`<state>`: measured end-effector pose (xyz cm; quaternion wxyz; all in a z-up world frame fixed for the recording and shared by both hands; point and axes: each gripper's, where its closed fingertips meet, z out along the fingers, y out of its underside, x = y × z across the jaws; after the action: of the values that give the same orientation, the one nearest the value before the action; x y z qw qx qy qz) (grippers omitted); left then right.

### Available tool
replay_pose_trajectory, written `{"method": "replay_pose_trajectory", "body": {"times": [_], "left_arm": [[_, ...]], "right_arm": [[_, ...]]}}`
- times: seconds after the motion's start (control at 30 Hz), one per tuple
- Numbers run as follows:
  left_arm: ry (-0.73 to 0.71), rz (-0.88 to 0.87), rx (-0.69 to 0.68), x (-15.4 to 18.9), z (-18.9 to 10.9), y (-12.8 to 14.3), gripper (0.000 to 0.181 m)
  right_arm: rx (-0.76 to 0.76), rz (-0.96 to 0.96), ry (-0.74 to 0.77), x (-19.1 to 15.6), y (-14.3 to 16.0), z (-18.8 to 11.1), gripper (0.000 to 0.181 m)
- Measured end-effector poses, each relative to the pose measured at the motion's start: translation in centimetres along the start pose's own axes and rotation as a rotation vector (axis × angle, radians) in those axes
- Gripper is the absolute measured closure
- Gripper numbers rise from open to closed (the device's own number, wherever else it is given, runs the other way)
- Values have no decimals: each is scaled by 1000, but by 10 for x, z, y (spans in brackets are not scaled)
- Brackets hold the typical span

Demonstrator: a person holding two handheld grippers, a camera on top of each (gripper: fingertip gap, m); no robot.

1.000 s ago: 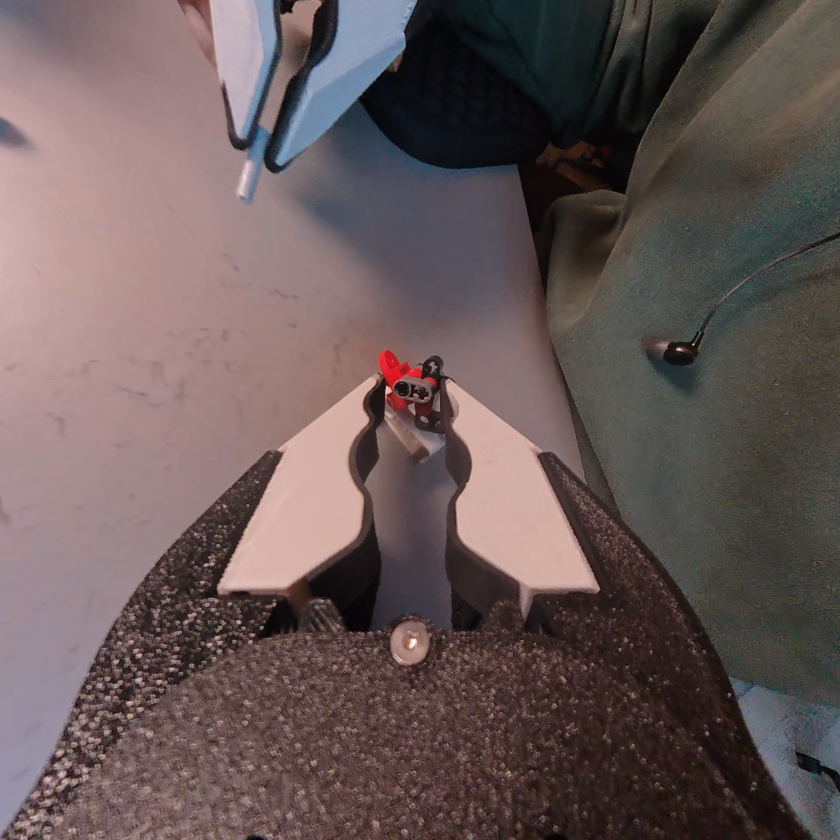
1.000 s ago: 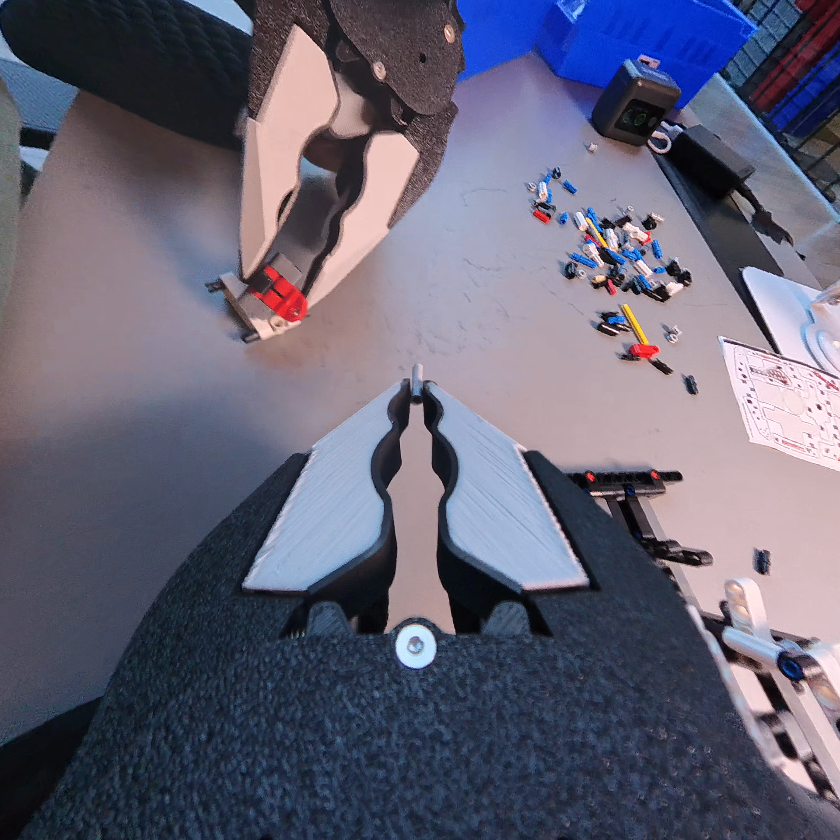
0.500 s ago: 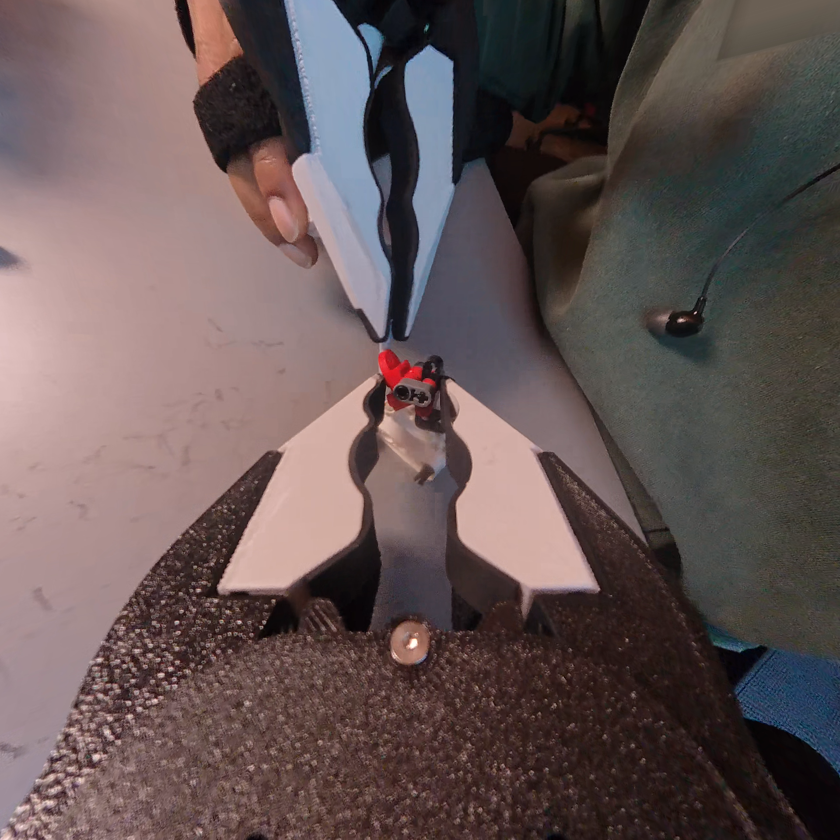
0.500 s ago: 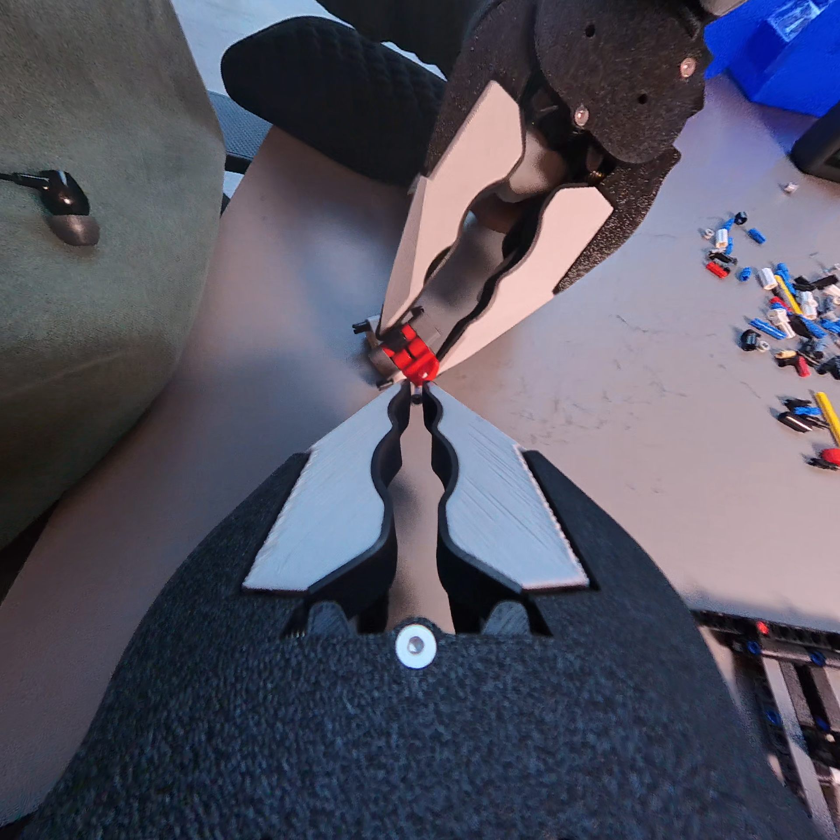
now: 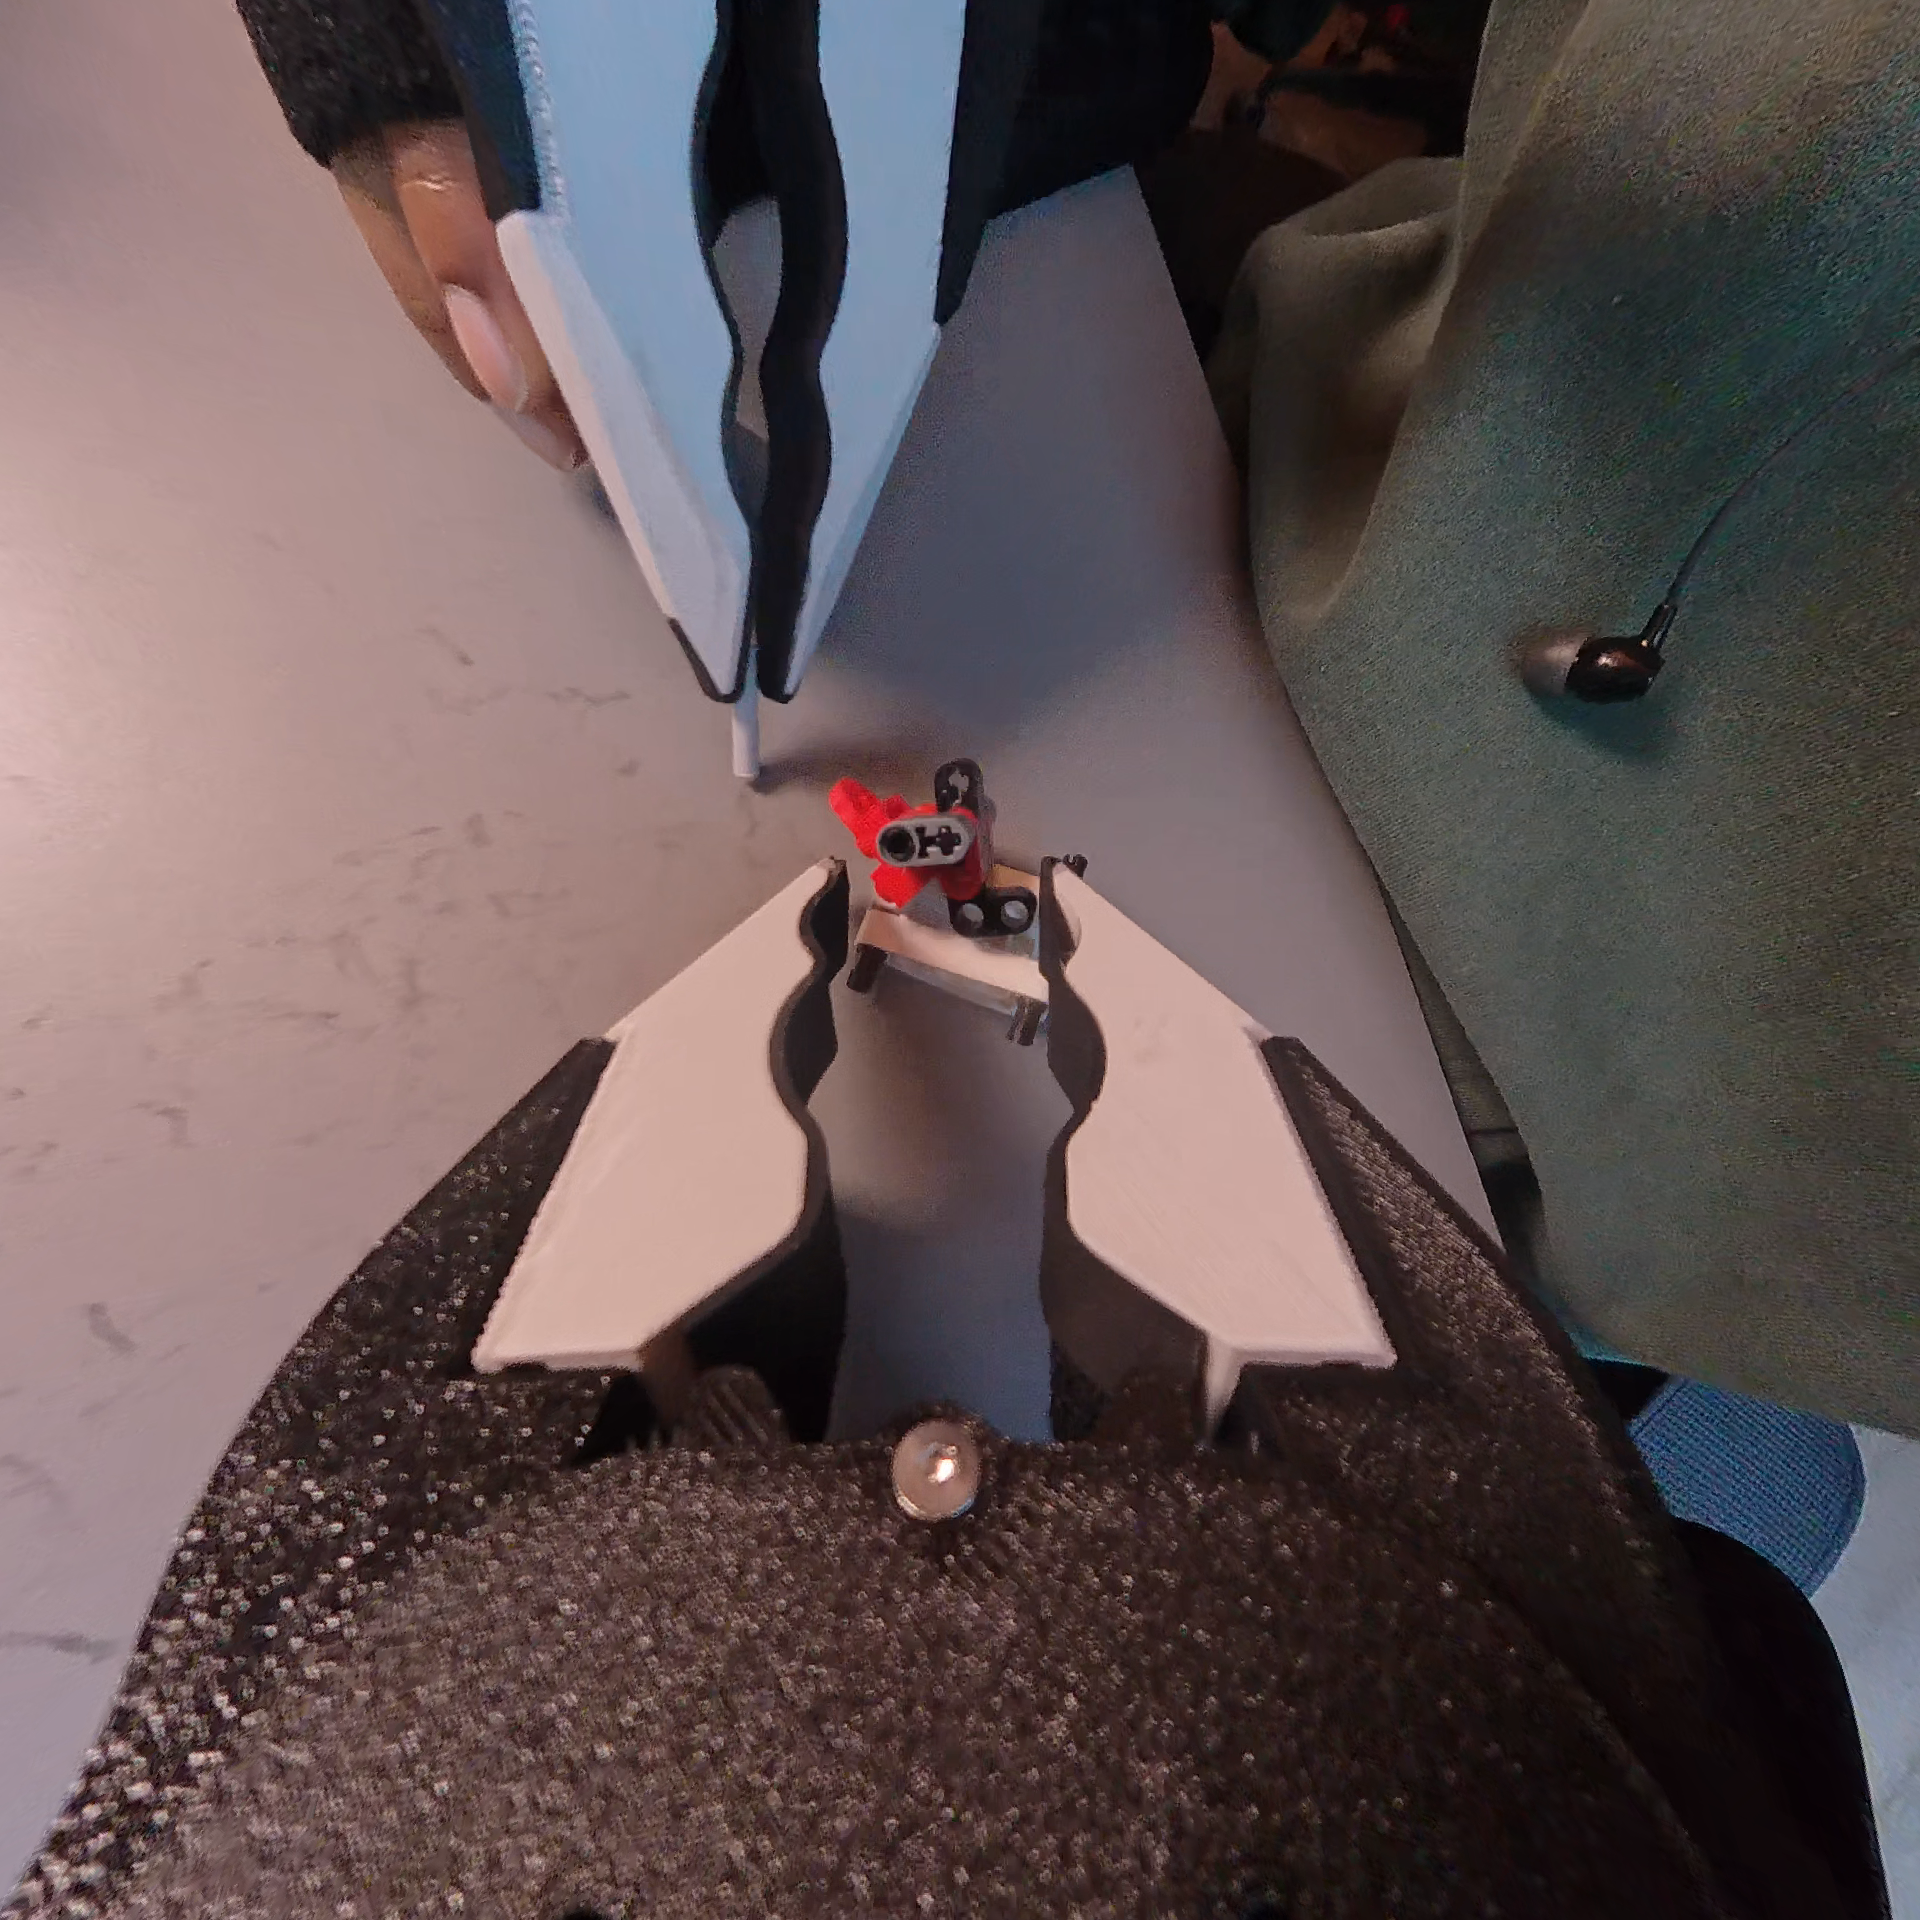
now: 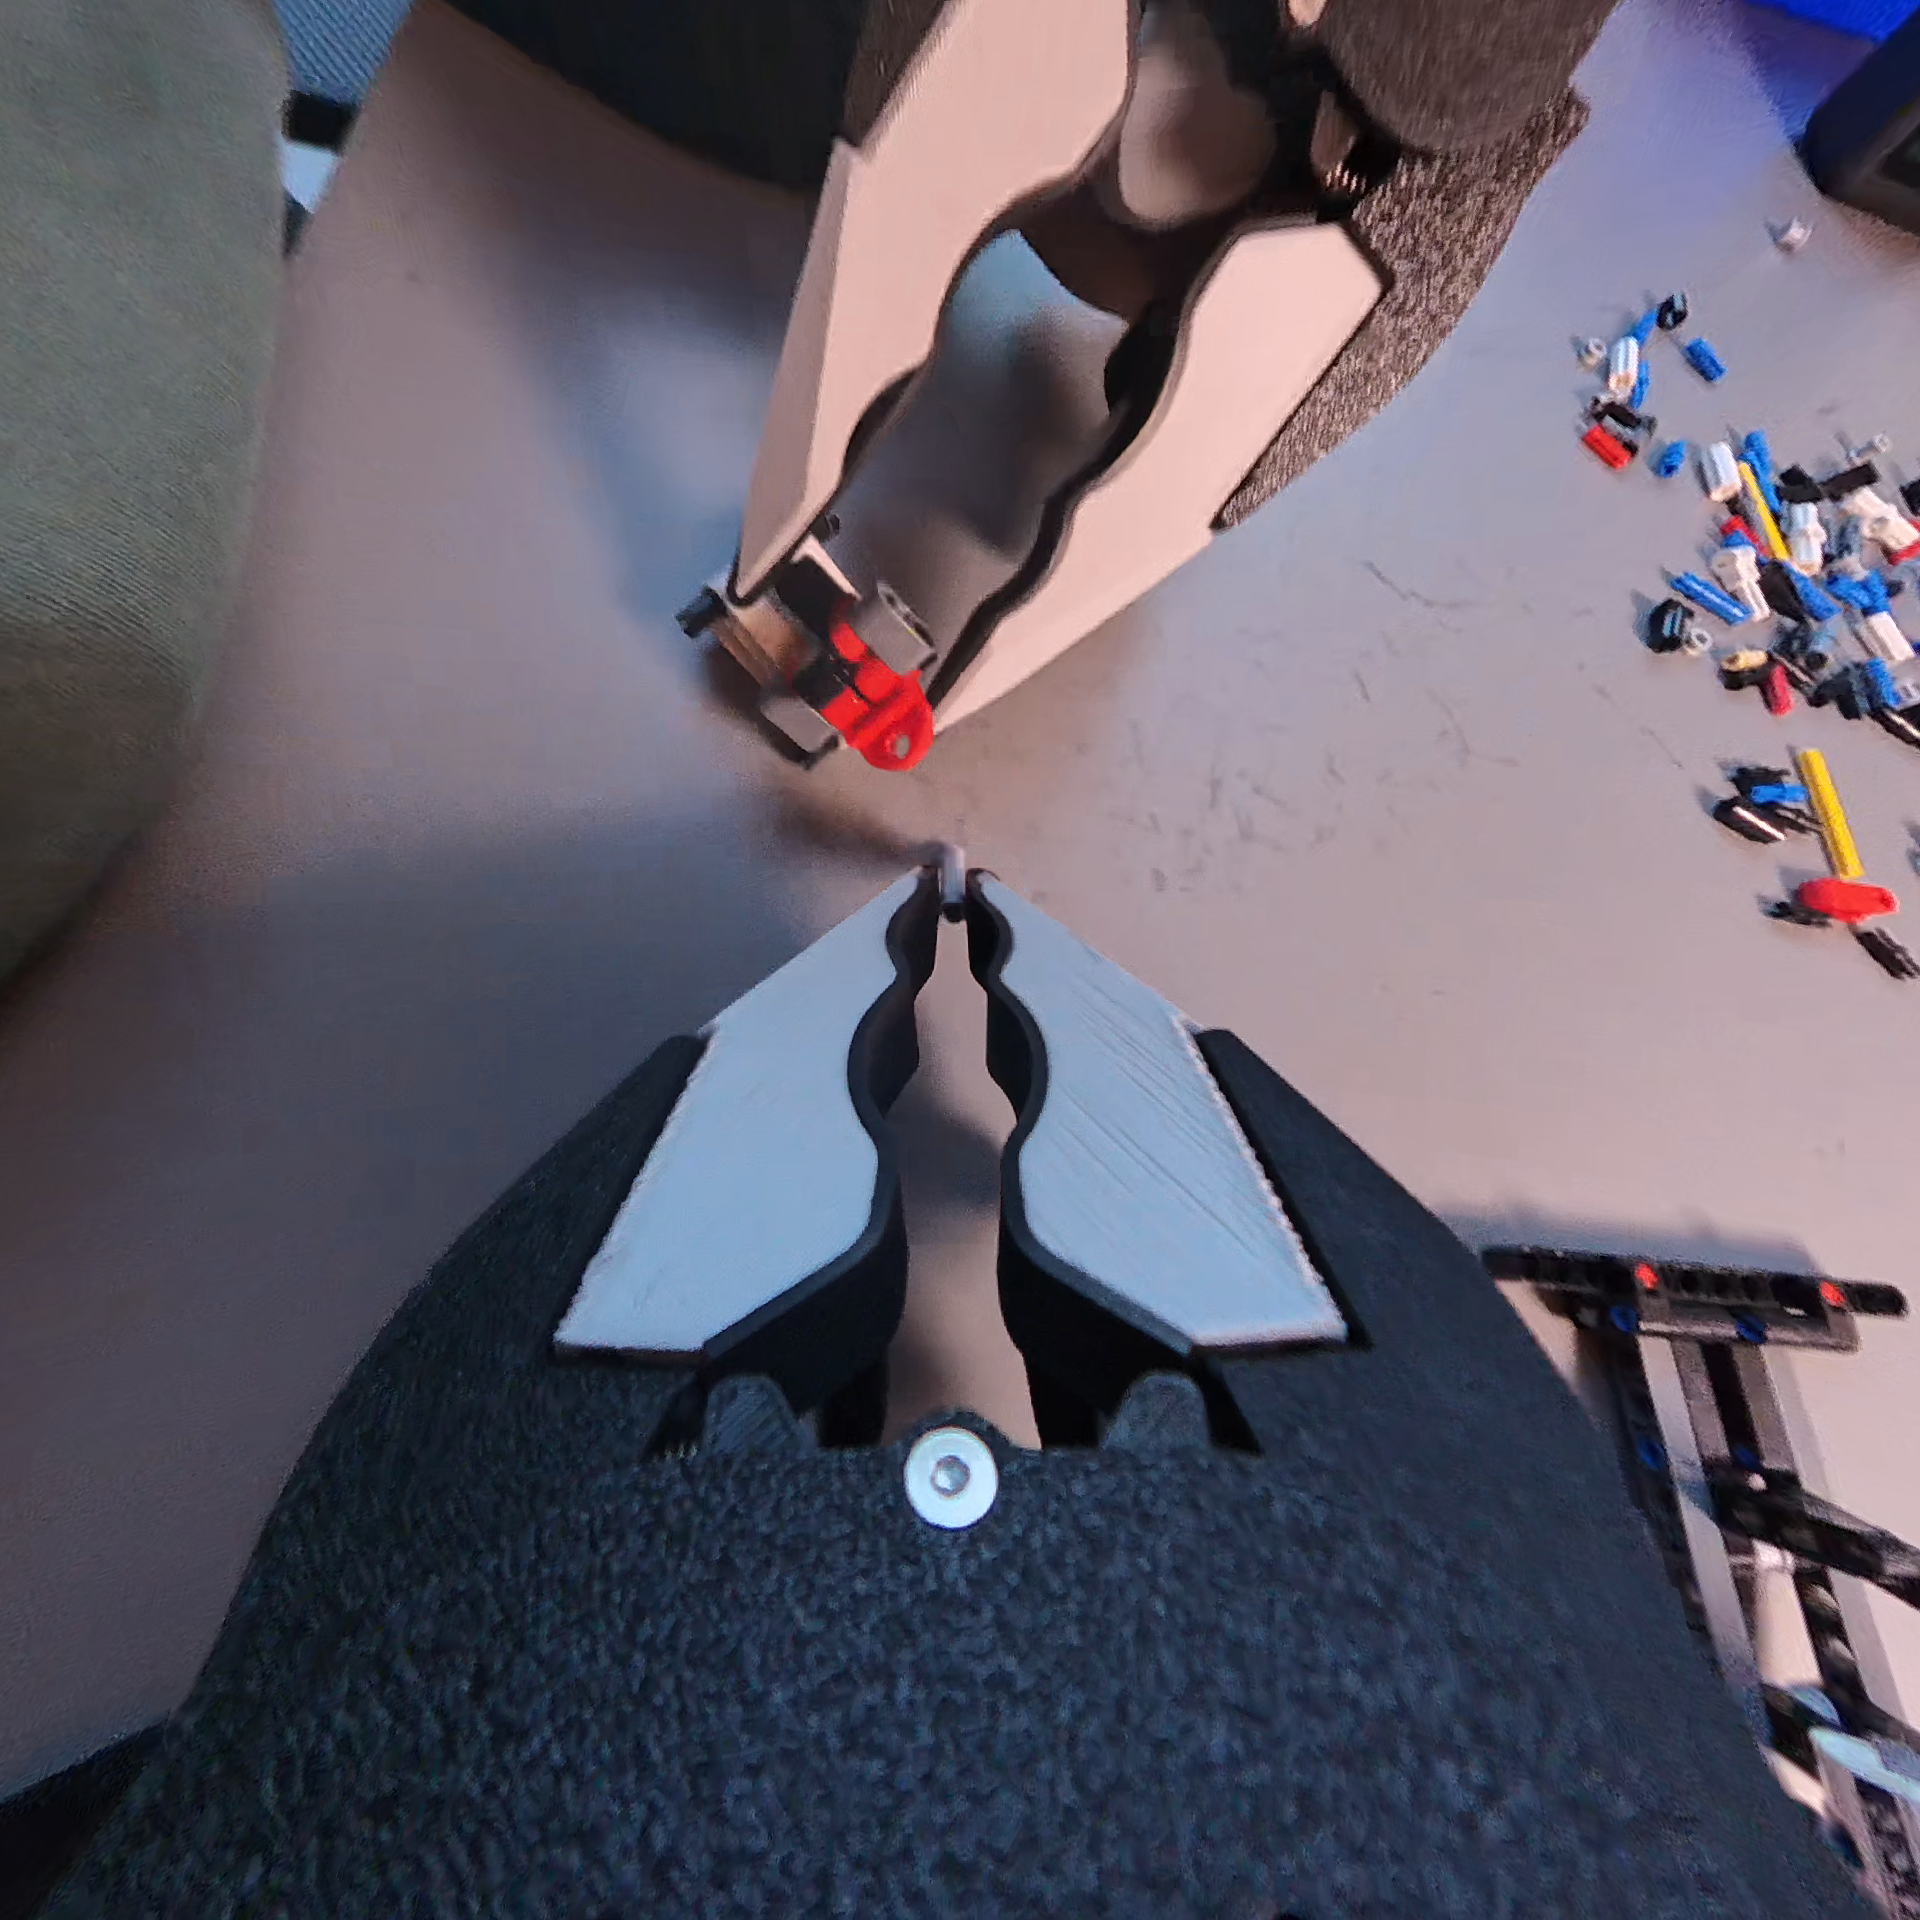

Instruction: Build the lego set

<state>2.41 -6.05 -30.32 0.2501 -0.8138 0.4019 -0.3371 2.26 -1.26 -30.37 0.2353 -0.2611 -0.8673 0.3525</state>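
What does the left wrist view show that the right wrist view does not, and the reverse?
Only the left wrist view shows an earbud on green cloth and a fingertip beside the right gripper.

Only the right wrist view shows the loose pile of parts and a black frame.

Both show the grey table, the left gripper shut on the red and grey assembly, and the right gripper shut on a grey pin.

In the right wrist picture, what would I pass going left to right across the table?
Green garment → small red and grey lego assembly held by the left gripper → scattered pile of loose lego pieces.
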Motion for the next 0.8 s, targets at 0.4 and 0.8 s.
{"method": "replay_pose_trajectory", "body": {"times": [0.4,0.8], "left_arm": [[-91,-33,60,3,-13,-1,143],[-228,-31,115,21,-20,8,142]], "right_arm": [[21,119,-109,-10,-16,-10,162],[-115,95,-302,-45,-6,-13,153]]}}
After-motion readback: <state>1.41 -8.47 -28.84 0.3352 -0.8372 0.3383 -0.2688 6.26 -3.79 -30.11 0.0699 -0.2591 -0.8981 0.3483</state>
